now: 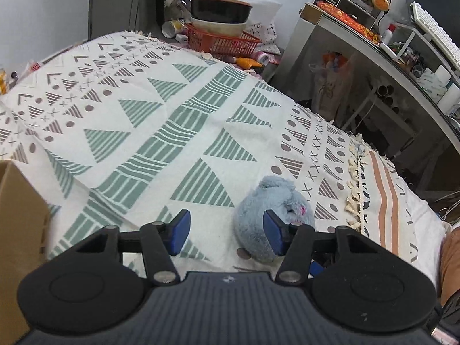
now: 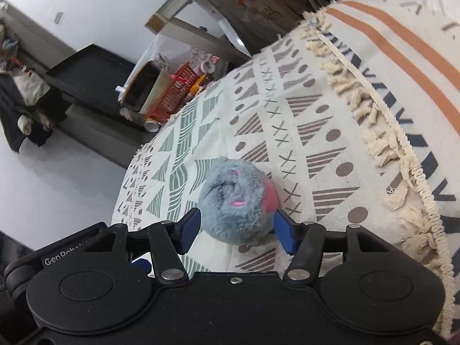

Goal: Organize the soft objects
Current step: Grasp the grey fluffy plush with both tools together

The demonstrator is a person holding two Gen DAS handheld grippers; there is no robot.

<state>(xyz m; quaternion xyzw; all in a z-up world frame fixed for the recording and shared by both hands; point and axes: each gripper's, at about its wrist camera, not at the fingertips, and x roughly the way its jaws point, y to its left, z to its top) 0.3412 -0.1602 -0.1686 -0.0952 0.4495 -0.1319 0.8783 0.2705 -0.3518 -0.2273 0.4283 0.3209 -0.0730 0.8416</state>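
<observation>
here the grey plush toy [image 2: 235,201] lies on the patterned blanket [image 1: 172,109] over the bed, near the tasselled fringe [image 2: 373,132] where a second striped cloth begins. the right gripper [image 2: 237,231] has its blue pads spread on either side of the toy's round body, close to the fur or just brushing it, not yet squeezing so far as the view tells. the left gripper [image 1: 227,231] hangs released and empty; the toy sits just past its right-hand finger, not between the two. the toy looks light, fluffy and very compressible, so it should squash under the pads and is unlikely to be harmed; the risk is pinching only loose fur and having it slip out. the widest part of the ball, below the small pink mouth, seems the best place to close on. a corner of a cardboard box [image 1: 17,230] shows at the left gripper's side, probably where soft things go. the blanket between toy and box is bare, giving free room to carry across, while the bed edge and the desk [image 1: 373,66] lie beyond the fringe.
</observation>
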